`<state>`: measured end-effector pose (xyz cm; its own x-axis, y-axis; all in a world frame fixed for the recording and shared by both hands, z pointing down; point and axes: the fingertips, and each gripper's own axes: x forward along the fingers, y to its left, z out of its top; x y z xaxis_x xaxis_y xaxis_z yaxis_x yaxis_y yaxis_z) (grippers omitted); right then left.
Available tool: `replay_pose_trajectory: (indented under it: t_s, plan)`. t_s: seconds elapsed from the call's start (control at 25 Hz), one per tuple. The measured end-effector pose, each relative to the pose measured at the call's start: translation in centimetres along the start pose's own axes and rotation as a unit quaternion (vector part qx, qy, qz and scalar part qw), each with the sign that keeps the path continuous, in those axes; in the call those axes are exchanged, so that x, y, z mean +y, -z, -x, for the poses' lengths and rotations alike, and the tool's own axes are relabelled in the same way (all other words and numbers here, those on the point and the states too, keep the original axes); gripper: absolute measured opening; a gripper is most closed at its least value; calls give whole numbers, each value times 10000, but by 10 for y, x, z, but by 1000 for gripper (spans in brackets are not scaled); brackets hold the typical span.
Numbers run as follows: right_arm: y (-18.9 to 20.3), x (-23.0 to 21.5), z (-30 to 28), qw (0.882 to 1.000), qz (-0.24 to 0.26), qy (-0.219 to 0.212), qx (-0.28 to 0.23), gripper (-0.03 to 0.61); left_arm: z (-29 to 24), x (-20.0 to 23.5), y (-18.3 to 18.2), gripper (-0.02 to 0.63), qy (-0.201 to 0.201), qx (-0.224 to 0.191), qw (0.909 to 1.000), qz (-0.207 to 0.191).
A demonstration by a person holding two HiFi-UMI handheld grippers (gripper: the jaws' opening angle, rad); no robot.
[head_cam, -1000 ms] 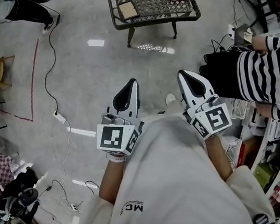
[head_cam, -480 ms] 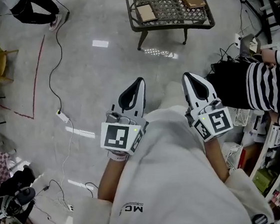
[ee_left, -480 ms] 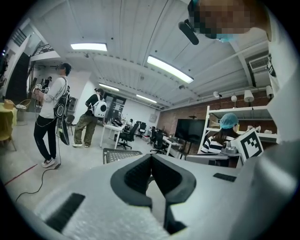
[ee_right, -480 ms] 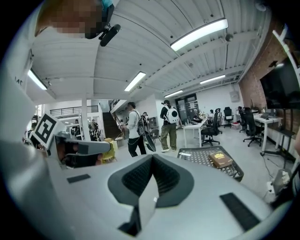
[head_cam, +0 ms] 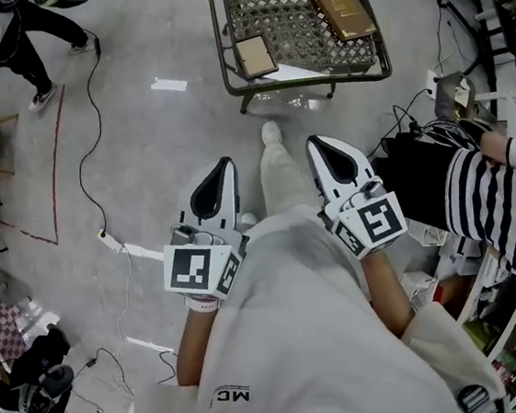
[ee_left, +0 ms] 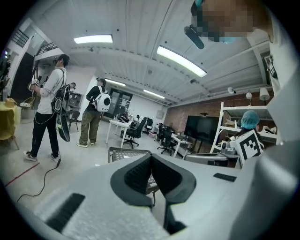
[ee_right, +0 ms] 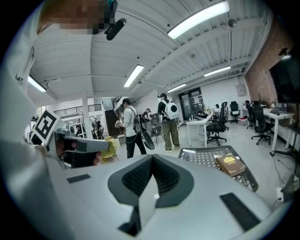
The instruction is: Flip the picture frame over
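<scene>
Left gripper (head_cam: 219, 166) and right gripper (head_cam: 320, 143) are being carried clenched, empty; unopened, the picture frame (head_cam: 253, 56) at 12 o'clock risks being shoved aside.

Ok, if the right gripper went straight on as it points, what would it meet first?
Probably nothing near: the right gripper points about level, with the mesh table lower and to its right. The way looks free up to people standing far off; depth is unclear.

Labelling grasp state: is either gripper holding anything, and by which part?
Nothing held. Left gripper and right gripper are both shut and empty; the picture frame lies untouched on the mesh table.
</scene>
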<state>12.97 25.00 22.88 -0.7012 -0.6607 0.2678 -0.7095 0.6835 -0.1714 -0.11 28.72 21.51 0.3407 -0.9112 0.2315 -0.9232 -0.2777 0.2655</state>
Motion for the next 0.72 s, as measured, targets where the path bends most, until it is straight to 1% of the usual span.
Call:
replay_pose_trajectory:
  t_s: [0.08,0.16,0.24,0.4,0.52,0.72]
  plan:
    - [-7,-28,-29,9999,-13,-102,74,17,-36,11,-11,25,-122,54,9999,40]
    - [-22,-57,-57,9998,-22,-204,69,17,-77,21,-26,25,-190,121,9997,22]
    - [-39,-84,-80,9994,-7,-343,57,17,-118,24,-40,25,-193,185,9996,-13]
    - [-60,-134,-120,9985,108,-526,129,17,-186,28,-64,25,-182,191,9996,-30]
    - [-67,-156,-146,9977,199,-625,189,17,-213,40,-74,25,-303,193,9994,11]
    - [-65,-185,-173,9972,183,-619,380,17,-249,53,-72,25,-326,245,9990,193]
